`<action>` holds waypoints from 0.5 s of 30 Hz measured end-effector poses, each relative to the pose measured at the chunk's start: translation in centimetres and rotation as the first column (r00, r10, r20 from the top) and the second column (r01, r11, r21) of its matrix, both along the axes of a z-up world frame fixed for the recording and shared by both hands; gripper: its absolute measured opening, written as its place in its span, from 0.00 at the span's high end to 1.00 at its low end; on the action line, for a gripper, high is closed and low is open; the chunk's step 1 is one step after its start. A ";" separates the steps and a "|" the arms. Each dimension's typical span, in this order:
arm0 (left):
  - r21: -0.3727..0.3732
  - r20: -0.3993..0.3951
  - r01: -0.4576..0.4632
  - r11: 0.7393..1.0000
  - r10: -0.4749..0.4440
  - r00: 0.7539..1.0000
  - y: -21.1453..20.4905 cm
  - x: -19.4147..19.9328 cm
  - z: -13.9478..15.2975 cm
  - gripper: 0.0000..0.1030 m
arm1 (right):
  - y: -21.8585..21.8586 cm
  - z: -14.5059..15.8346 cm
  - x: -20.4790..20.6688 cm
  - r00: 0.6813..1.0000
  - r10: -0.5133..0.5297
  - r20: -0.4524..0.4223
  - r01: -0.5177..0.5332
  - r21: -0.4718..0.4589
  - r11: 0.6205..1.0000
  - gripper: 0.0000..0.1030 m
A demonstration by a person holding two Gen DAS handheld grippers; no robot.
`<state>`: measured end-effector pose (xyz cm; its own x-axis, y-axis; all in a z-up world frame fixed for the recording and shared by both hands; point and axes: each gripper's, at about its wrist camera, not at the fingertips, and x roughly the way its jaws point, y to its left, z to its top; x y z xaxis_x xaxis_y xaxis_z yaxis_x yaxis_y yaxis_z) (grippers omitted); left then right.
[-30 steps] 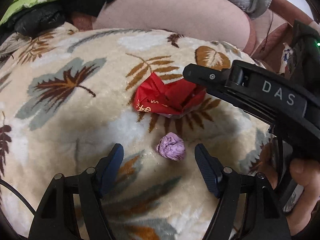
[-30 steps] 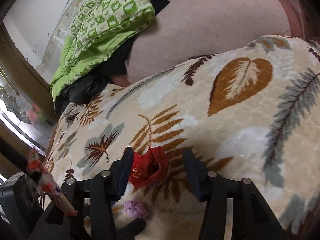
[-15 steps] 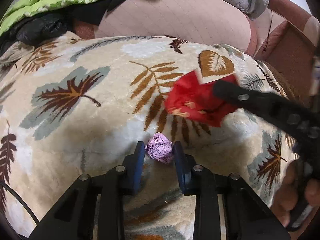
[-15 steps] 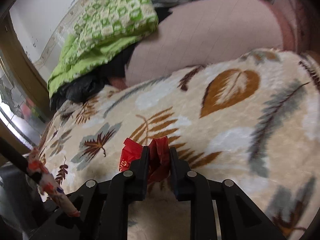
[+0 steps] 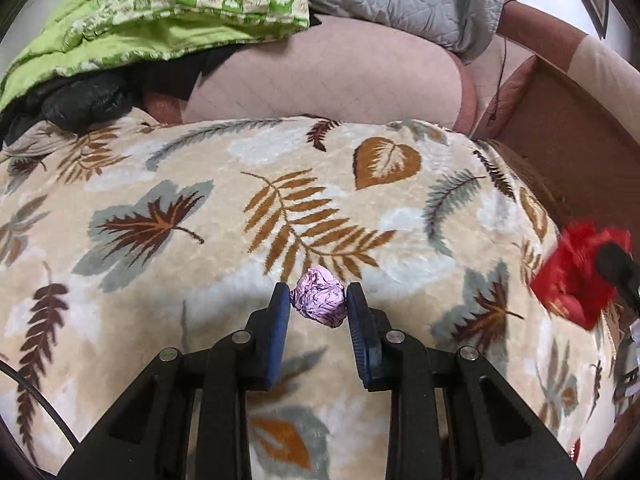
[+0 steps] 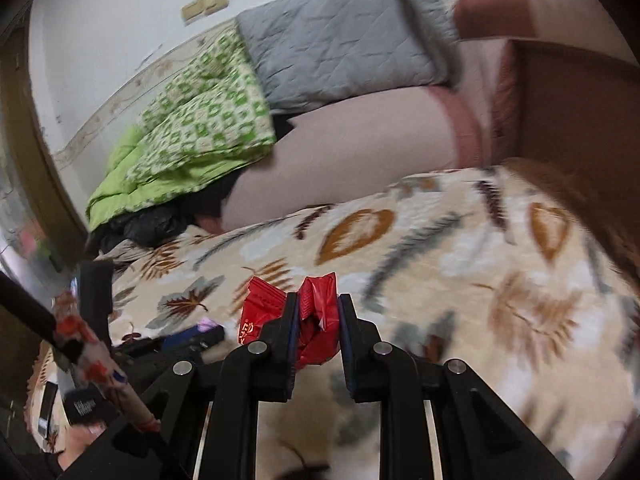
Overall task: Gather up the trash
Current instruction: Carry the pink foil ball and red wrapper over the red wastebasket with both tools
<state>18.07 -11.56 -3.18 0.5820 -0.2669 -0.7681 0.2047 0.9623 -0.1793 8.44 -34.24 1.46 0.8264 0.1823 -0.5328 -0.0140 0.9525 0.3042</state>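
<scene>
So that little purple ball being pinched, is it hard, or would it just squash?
The purple foil ball looks like crumpled wrapper, so it probably squashes and weighs almost nothing. Its creased surface should grip the left gripper fairly well; on the plush blanket it likely wouldn't roll.

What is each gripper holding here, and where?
Left gripper pinches the crumpled purple wrapper by its sides; right gripper clamps the red wrapper mid-body.

Crumpled pink foil ball [image 5: 319, 299], compact and wrinkled, resting on the leaf-patterned blanket [image 5: 200, 200] and pressed on both sides by the left gripper [image 5: 316, 302]. Red wrapper [image 6: 316, 320], creased and folded with pale printing on one flap, pinched upright in the right gripper [image 6: 318, 322], raised clear of the blanket.
</scene>
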 end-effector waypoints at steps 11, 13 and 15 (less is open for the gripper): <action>-0.114 0.083 0.064 0.991 -0.055 0.995 2.7 -13.8 7.1 0.73 | -1.9 2.4 -16.6 0.992 -0.082 0.100 0.064 0.168 0.984 0.80; -0.122 0.112 0.096 0.988 -0.083 0.990 2.4 -17.0 7.9 0.73 | -1.7 2.8 -19.6 0.988 -0.088 0.128 0.063 0.191 0.980 0.80; -0.119 0.132 0.122 0.985 -0.106 0.985 2.0 -20.1 8.4 0.73 | -1.4 3.3 -22.4 0.984 -0.096 0.150 0.065 0.197 0.978 0.80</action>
<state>-2.02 -9.54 5.21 0.6316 -0.4270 -0.6471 0.3403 0.9026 -0.2635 -13.99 -35.59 4.74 0.9132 0.1977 -0.3564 -0.0022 0.8769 0.4807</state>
